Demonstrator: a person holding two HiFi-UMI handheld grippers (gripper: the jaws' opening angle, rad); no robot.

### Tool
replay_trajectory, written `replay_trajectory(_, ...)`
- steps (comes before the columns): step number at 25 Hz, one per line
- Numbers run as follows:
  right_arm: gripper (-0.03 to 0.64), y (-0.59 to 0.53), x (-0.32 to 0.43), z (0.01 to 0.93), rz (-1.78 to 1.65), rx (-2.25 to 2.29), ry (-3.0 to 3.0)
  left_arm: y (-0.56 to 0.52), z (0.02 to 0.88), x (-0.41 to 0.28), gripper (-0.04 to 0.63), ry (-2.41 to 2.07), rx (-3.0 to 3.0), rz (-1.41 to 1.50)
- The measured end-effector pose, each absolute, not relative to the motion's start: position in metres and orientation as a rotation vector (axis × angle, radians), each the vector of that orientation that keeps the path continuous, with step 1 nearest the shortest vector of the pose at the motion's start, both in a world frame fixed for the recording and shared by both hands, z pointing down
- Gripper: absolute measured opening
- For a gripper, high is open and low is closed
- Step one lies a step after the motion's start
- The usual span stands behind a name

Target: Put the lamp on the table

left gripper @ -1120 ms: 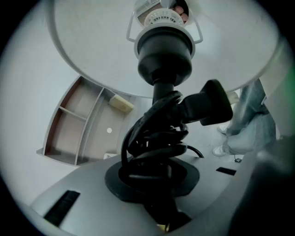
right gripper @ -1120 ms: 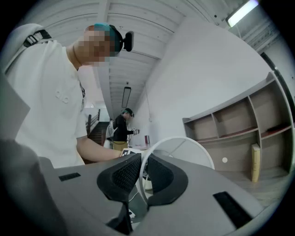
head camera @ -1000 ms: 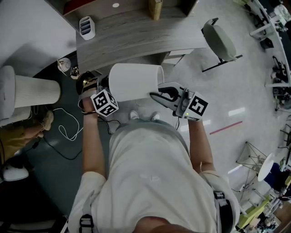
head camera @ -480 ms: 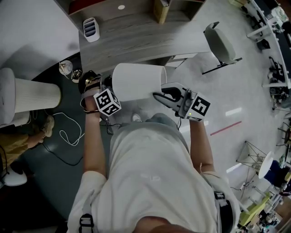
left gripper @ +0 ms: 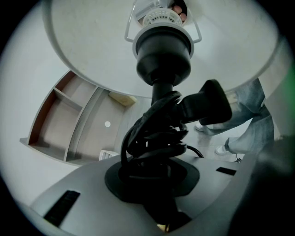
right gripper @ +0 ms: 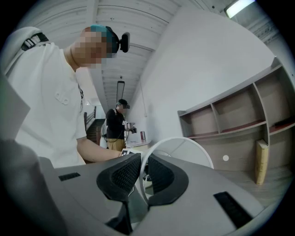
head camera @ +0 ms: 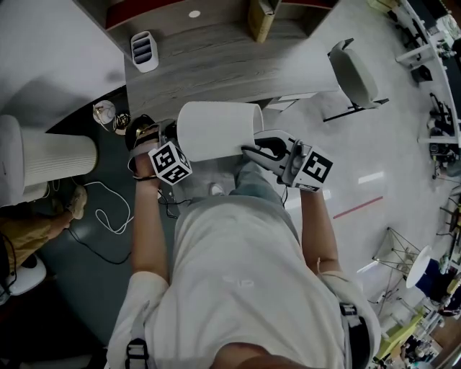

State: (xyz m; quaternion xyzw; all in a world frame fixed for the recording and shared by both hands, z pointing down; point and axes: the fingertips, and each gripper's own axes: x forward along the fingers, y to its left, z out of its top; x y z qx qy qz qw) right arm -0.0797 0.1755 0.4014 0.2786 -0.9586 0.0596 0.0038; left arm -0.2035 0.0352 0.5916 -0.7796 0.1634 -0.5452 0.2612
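I carry the lamp lying on its side in front of the person's chest, its white shade (head camera: 215, 130) pointing right and its black base (head camera: 139, 131) left. My left gripper (head camera: 160, 141) is shut on the black stem wrapped in coiled cord (left gripper: 154, 138), just below the bulb socket (left gripper: 162, 44). My right gripper (head camera: 249, 150) is shut on the shade's thin rim (right gripper: 184, 140), which runs between the two ribbed pads (right gripper: 123, 174). The grey wooden table (head camera: 216, 68) lies just beyond the lamp.
On the table stand a white slotted holder (head camera: 144, 49) and a tan box (head camera: 261, 18). A grey chair (head camera: 353, 72) is at the table's right end. A white ribbed cylinder (head camera: 54, 153) and a loose cable (head camera: 108, 209) lie left. Another person (right gripper: 115, 124) stands far off.
The person has stepped toward the table, one leg now forward. Both grippers and the lamp have moved with the body, nearer the table's edge. Neither grip has changed.
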Motion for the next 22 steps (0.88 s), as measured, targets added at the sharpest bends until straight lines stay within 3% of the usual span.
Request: replay_trajectory(22,0.074,0.035,0.085,0.406,0.283,0.609,-3.063,-0.074,0.611,-0.074,0.089,0.584,-2.085,-1.704)
